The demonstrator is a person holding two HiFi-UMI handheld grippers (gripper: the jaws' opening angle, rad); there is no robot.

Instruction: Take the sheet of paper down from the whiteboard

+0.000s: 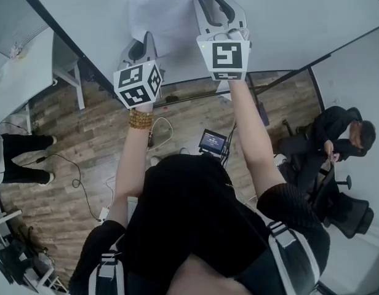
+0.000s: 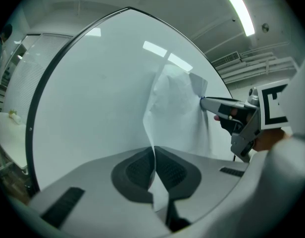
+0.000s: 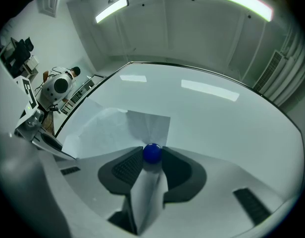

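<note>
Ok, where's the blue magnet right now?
Right gripper view, centre: the blue magnet sits between the right gripper's jaws, on the sheet of paper against the whiteboard.

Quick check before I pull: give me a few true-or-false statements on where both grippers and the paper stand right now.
1. The left gripper is shut on the edge of the sheet of paper. True.
2. The right gripper holds nothing. False: its jaws clamp a blue magnet.
3. The sheet of paper lies on the floor. False: it is up against the whiteboard.
4. A person sits at the head view's right. True.
</note>
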